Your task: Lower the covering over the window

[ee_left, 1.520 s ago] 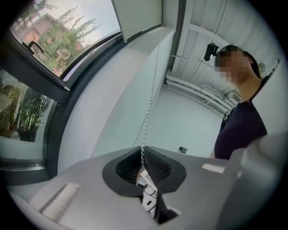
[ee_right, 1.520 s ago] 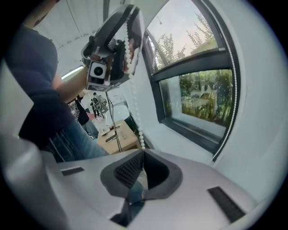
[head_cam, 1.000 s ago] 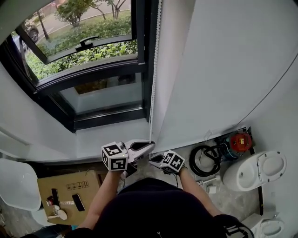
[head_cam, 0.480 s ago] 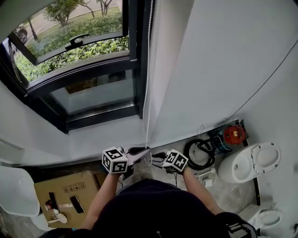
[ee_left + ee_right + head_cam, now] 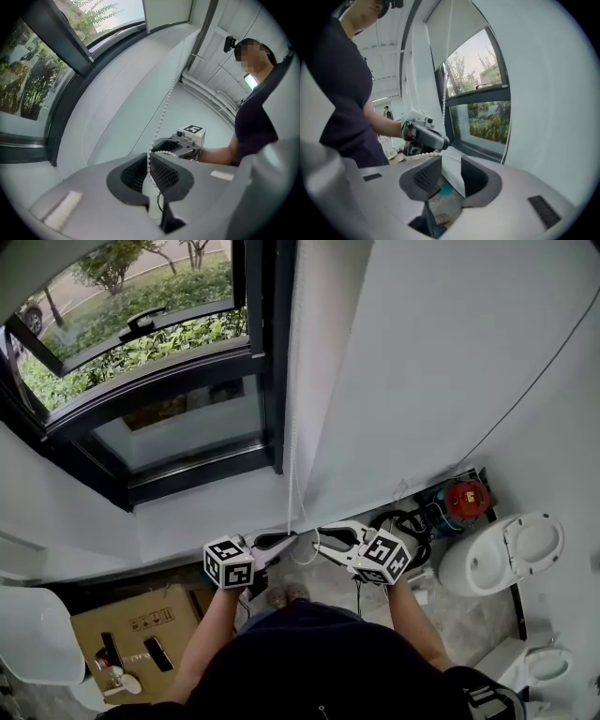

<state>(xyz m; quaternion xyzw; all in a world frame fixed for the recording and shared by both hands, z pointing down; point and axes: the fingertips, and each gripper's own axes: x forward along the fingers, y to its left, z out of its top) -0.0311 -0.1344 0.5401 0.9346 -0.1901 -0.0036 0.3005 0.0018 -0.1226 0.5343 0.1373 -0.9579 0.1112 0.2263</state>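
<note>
White bead chain sits pinched in our left gripper. Our right gripper has just sprung open (off the chain) and lifted to regrip higher, with the blind still high.

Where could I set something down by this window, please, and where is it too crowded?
The white sill is bare, bordered by the dark window frame above and the bead chain at its right. The floor on the right is crowded: black hose, red device, toilet. The cardboard box already carries small items.
</note>
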